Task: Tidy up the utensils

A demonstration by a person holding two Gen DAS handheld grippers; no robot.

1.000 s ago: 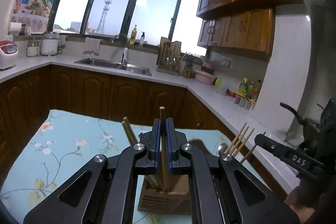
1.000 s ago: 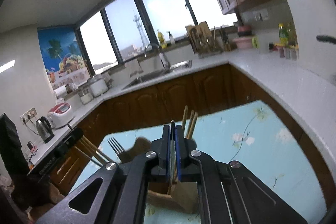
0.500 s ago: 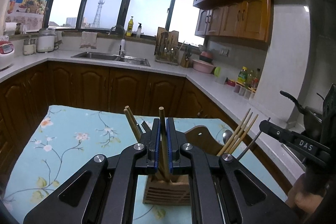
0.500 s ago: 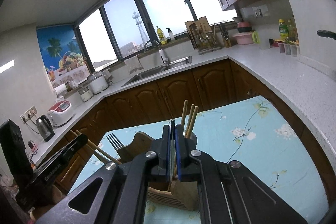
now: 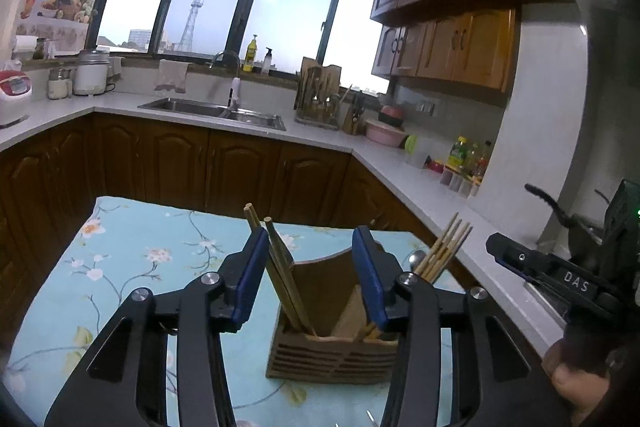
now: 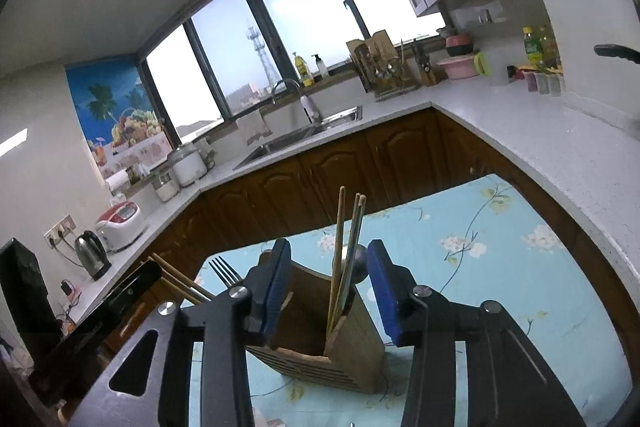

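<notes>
A wooden utensil holder point(image 5: 332, 339) stands on the floral tablecloth point(image 5: 132, 267); it also shows in the right wrist view point(image 6: 320, 339). Wooden chopsticks point(image 5: 280, 267) lean in its left compartment, more chopsticks point(image 5: 442, 251) and a spoon point(image 5: 416, 259) on its right side. In the right wrist view chopsticks point(image 6: 344, 251), a spoon point(image 6: 357, 263) and a fork point(image 6: 224, 271) stand in it. My left gripper point(image 5: 310, 275) is open and empty above the holder. My right gripper point(image 6: 328, 287) is open and empty above it too.
The table's far edge meets dark wooden cabinets point(image 5: 180, 167) under a grey counter with a sink point(image 5: 216, 109). A knife rack point(image 5: 318, 95), bowls and bottles point(image 5: 464, 159) stand on the counter. The other gripper's body point(image 5: 560, 275) shows at the right.
Both grippers have opened. The left one let go of a chopstick, the right one a thin utensil; these now stand in the holder. Both views shifted slightly.
</notes>
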